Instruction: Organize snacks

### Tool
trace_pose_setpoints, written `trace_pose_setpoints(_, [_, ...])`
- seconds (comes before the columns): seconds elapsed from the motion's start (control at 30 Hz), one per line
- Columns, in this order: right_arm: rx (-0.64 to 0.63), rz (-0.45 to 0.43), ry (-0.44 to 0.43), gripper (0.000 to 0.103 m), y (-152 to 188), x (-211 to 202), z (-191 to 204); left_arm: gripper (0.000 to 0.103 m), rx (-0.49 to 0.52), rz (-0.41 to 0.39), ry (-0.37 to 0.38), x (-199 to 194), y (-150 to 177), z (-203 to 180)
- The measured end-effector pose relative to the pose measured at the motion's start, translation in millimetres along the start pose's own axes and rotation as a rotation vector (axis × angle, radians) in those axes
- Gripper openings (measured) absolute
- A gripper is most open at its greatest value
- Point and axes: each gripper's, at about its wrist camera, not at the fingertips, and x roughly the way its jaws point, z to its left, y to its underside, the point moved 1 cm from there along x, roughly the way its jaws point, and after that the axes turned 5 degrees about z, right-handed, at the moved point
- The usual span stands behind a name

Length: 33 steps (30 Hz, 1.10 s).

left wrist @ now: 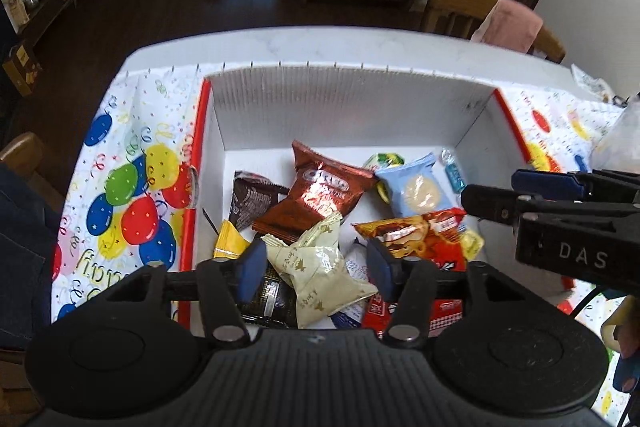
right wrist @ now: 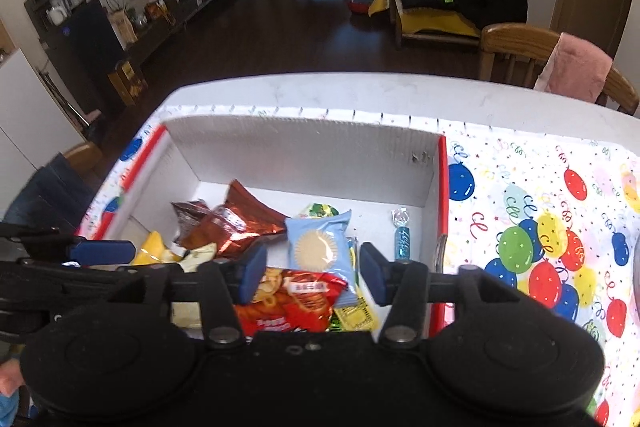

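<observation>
A white box with red outer sides (left wrist: 348,107) (right wrist: 304,155) stands on the table and holds several snack packets. In the left wrist view I see a cream packet (left wrist: 320,267) between the fingers of my open left gripper (left wrist: 316,269), a brown foil packet (left wrist: 320,195), a light blue packet (left wrist: 416,187) and a red packet (left wrist: 424,231). My right gripper (right wrist: 314,273) is open above the red packet (right wrist: 296,303) and light blue packet (right wrist: 320,247); it enters the left wrist view from the right (left wrist: 560,203).
A balloon-print cloth (left wrist: 128,187) (right wrist: 540,227) covers the table around the box. A wooden chair with a pink cloth (right wrist: 568,67) stands at the far right edge. Dark floor and living-room furniture lie beyond the table.
</observation>
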Motion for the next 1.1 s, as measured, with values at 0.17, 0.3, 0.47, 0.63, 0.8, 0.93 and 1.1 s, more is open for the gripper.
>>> trace_pose_setpoints(0.17, [0.016, -0.044, -0.021, 0.074, 6, -24, 6, 0.062, 0.015, -0.059, 0.013, -26, 9, 1])
trace_pose_setpoints(0.3, [0.032, -0.086, -0.042, 0.085, 12, -44, 11, 0.067, 0.03, -0.108, 0.023, -47, 19, 3])
trace_pose_setpoints(0.47, [0.035, -0.128, -0.052, 0.094, 23, -65, 18, 0.068, 0.053, -0.149, 0.028, -69, 31, 3])
trace_pose_setpoints(0.63, [0.022, -0.169, -0.045, 0.097, 34, -84, 24, 0.074, 0.073, -0.195, 0.038, -88, 44, 3])
trace_pose_setpoints(0.8, [0.04, -0.208, -0.058, 0.101, 46, -100, 23, 0.075, 0.076, -0.227, 0.049, -104, 55, 4])
trace_pose_setpoints(0.93, [0.055, -0.234, -0.051, 0.103, 57, -110, 22, 0.081, 0.071, -0.244, 0.064, -115, 64, 6])
trace_pose_setpoints(1.1, [0.07, -0.25, -0.056, 0.103, 66, -117, 22, 0.083, 0.062, -0.266, 0.064, -125, 75, 6])
